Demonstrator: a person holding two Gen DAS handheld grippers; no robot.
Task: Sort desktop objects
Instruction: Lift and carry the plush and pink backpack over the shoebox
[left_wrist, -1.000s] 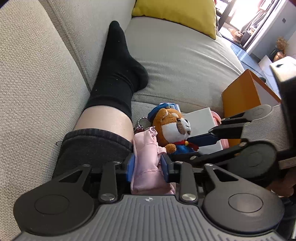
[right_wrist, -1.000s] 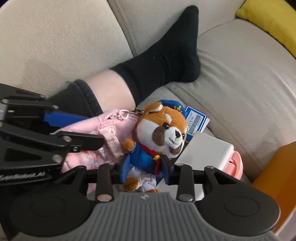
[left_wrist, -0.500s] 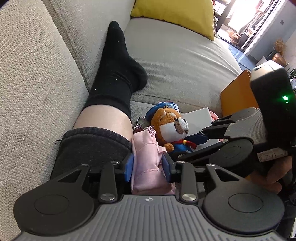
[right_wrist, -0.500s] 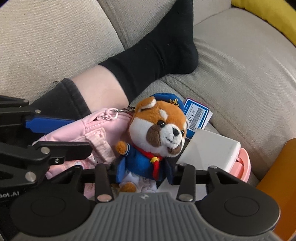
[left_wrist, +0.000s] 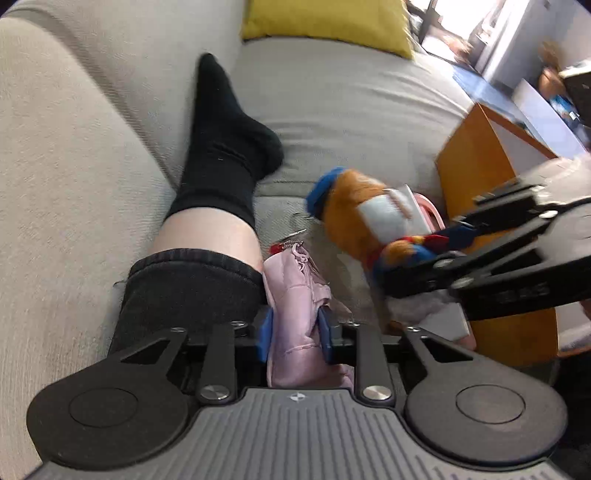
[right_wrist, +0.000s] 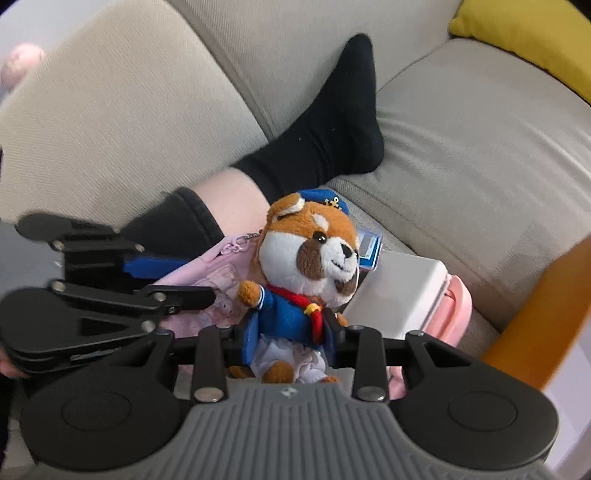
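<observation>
The left tool is closing on the pink pouch, its blue pads pressed into the fabric from both sides. The pouch lies on the sofa against the person's leg. The right tool is closing on the plush dog, pinched at its blue jacket, head upright toward 12 o'clock. A short chain links the dog to the pouch's zipper at about 10 o'clock from its head.

Judging by that link, this step is best done by moving both tools together, or by keeping the pouch pinned and easing the dog away slowly so the chain does not jerk. The white box on the pink case sits just beside the dog at 3 o'clock, with the orange box beyond; lift clear of them.
</observation>
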